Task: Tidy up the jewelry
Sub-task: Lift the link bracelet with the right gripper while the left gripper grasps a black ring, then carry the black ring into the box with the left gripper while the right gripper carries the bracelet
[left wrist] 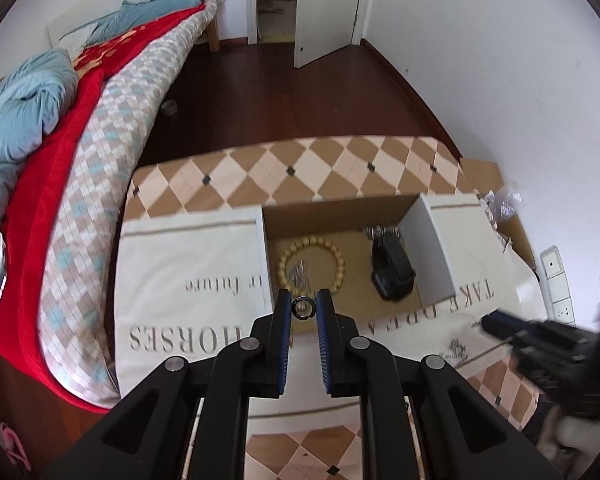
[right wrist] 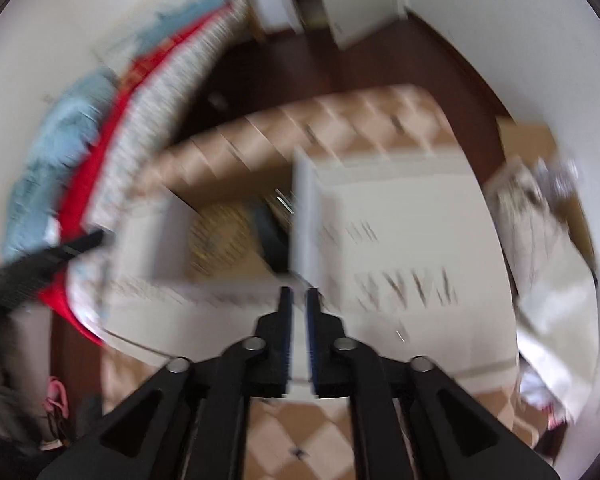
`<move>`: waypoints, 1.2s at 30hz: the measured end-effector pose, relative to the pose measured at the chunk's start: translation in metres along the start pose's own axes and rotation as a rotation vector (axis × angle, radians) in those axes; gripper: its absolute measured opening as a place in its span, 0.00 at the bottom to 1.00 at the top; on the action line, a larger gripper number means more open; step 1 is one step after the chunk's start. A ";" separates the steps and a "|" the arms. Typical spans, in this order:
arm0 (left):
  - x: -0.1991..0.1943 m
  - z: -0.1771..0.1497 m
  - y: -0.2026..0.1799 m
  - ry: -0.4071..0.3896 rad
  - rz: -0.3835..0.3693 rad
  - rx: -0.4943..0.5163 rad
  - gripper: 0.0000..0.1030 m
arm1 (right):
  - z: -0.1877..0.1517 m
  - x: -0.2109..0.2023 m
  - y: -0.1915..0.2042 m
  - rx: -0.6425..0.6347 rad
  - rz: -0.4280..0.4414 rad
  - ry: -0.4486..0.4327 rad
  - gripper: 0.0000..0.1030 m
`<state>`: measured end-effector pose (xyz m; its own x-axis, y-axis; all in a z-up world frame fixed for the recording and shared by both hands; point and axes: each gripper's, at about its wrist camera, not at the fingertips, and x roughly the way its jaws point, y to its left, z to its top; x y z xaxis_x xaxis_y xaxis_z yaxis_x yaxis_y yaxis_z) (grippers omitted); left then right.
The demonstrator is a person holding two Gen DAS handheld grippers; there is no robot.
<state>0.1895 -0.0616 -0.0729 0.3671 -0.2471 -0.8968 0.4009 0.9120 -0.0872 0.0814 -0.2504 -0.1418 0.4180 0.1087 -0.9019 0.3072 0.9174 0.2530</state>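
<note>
An open cardboard box (left wrist: 320, 216) with white printed flaps sits on a checkered table. Inside lie a wooden bead bracelet (left wrist: 332, 252), a small metal piece (left wrist: 300, 274) within it, a black watch (left wrist: 392, 270) and a silver chain (left wrist: 378, 232). My left gripper (left wrist: 303, 306) is shut on a small silver ring (left wrist: 303, 307), held over the box's near edge. My right gripper (right wrist: 298, 300) is narrowly open and empty above the box's right flap (right wrist: 380, 232); its view is blurred. It also shows at the right in the left wrist view (left wrist: 500, 324).
A bed (left wrist: 100, 140) with red and blue bedding stands to the left. The checkered table (left wrist: 300, 164) extends beyond the box. A brown carton with plastic wrap (left wrist: 504, 208) stands at the right by the white wall. Dark wood floor and an open door (left wrist: 324, 12) lie beyond.
</note>
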 end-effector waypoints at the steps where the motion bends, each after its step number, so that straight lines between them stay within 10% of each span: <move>1: 0.002 -0.003 -0.001 0.005 -0.002 0.000 0.10 | -0.007 0.012 -0.006 0.009 -0.015 0.023 0.22; 7: 0.004 -0.014 -0.007 0.025 -0.006 0.003 0.10 | -0.028 0.055 -0.010 -0.029 -0.085 0.056 0.23; 10: -0.002 -0.013 -0.005 0.014 -0.004 -0.001 0.10 | -0.036 0.057 -0.002 -0.064 -0.142 0.027 0.03; 26: -0.038 0.011 0.006 -0.065 -0.024 -0.030 0.10 | 0.030 -0.104 0.030 -0.022 0.131 -0.282 0.03; 36: -0.010 0.049 0.014 -0.019 -0.040 -0.021 0.10 | 0.078 -0.086 0.078 -0.106 0.181 -0.235 0.03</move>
<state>0.2324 -0.0628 -0.0442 0.3671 -0.2898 -0.8839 0.3982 0.9077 -0.1322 0.1362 -0.2182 -0.0173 0.6481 0.1936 -0.7366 0.1243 0.9273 0.3532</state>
